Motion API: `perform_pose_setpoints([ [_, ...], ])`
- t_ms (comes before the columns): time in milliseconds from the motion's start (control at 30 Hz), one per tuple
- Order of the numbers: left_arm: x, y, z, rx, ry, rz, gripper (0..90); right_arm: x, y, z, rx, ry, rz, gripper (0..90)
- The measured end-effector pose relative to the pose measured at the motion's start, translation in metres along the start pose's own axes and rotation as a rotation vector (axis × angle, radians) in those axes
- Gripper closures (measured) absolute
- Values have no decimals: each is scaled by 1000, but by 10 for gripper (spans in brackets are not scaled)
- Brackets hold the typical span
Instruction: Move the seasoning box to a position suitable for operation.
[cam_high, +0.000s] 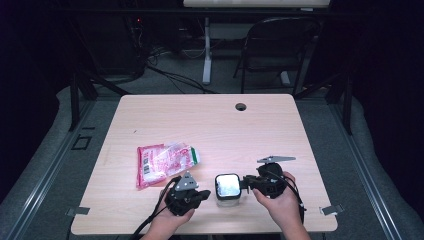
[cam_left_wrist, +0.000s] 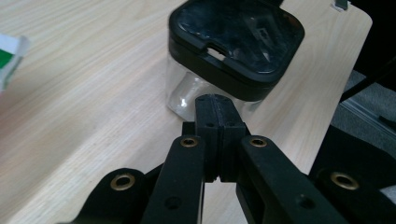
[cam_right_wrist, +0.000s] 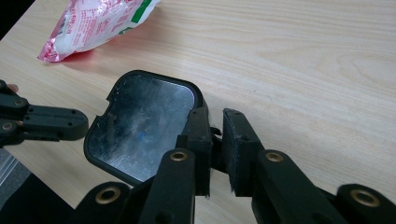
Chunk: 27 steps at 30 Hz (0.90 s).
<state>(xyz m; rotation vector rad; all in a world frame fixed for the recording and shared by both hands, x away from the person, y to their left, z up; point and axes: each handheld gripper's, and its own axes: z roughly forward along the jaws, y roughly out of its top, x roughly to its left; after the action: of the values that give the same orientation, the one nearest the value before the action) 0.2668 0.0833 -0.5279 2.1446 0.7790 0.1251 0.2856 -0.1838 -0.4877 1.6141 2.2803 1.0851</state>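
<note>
- The right gripper (cam_high: 248, 182) pinches something small, perhaps a latch tab, at the near edge of the container's (cam_high: 227, 187) black lid (cam_right_wrist: 140, 126); what it grips is hidden between its jaws.
- The left gripper (cam_high: 200, 193), jaws pressed together and empty, sits just beside the container's opposite wall.
- Risk: with only that side brace, a lifting pull could tip or drag the light, clear container.
- Count: one container, one pink-and-white bag (cam_high: 164, 162) beyond the left gripper, two grippers.
</note>
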Motion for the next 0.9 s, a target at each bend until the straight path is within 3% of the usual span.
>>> perform_pose_setpoints([
  [200,-4,3,4,2,3,4,900,0,-1,0,-2,0,1,822],
  [433,-5,4,7,16,-22,4,900,0,-1,0,-3,1,4,825],
  [900,-6,8,4,4,-30,4,900,-1,-2,0,-14,7,6,832],
])
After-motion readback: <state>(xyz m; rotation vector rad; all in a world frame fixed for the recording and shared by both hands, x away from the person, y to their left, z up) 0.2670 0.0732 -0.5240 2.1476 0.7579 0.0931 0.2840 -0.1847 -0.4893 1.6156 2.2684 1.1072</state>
